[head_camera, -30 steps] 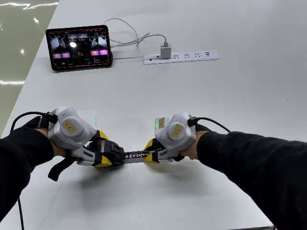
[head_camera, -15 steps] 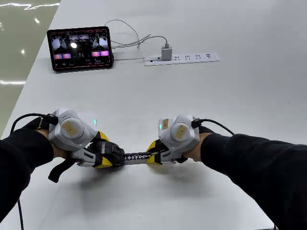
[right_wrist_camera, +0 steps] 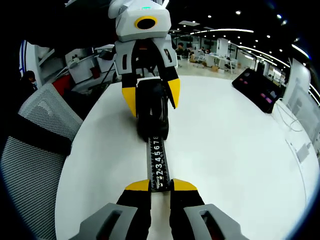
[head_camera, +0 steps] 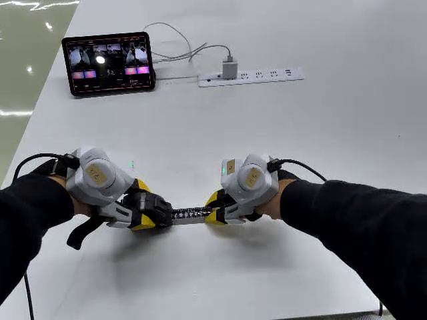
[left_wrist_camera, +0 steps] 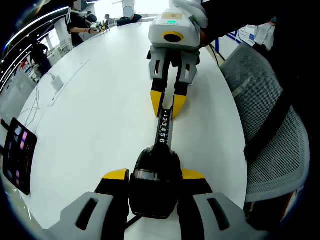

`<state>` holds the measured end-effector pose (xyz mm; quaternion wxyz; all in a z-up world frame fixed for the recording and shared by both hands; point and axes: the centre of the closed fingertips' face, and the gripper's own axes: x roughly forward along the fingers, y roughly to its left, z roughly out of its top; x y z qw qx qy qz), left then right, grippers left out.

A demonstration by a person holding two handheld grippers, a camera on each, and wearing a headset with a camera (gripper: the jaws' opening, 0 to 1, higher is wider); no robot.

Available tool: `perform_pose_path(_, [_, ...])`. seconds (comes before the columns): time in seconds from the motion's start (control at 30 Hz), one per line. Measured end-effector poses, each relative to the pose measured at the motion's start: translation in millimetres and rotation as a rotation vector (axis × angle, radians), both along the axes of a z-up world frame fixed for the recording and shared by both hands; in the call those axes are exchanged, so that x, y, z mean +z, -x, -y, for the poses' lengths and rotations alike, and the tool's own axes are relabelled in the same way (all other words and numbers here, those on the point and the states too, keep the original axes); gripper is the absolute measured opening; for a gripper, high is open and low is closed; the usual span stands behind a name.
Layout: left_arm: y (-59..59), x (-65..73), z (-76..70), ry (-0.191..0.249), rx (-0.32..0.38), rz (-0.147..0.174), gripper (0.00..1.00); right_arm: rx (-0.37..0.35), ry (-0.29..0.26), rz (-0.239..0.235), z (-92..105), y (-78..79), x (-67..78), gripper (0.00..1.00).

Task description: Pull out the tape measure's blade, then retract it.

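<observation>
Left gripper [left_wrist_camera: 154,174] is clamped on the tape measure case [left_wrist_camera: 154,195], anchoring it on the white table [head_camera: 280,133]. Right gripper [right_wrist_camera: 161,186] is closed, pinching the blade [right_wrist_camera: 158,160] tip, so the 2 can pull apart. Only a short stretch is out; the pull looks early.

The right gripper [right_wrist_camera: 159,187] has its yellow-tipped fingers [right_wrist_camera: 137,186] pinched together on the end of the blade [right_wrist_camera: 158,160]. The dark blade with white numerals runs flat over the white bench [right_wrist_camera: 225,150] straight into the black tape measure [right_wrist_camera: 152,120]. At the tape measure the left gripper [right_wrist_camera: 151,97] faces this way, its yellow fingers clamped on the case's two sides. Left of the tape measure is a grey mesh chair [right_wrist_camera: 30,150]; well to its right lies a dark tablet [right_wrist_camera: 257,87].
</observation>
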<state>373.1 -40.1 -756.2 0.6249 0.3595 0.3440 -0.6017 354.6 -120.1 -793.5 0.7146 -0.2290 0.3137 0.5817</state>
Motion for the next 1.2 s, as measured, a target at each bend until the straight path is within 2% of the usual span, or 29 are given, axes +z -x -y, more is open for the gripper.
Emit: perform_pose_path(1.2, [-0.1, -2.0, -1.3, -0.008, 0.010, 0.013, 0.32, -0.022, -0.012, -0.008, 16.1, 4.1, 0.2, 0.09])
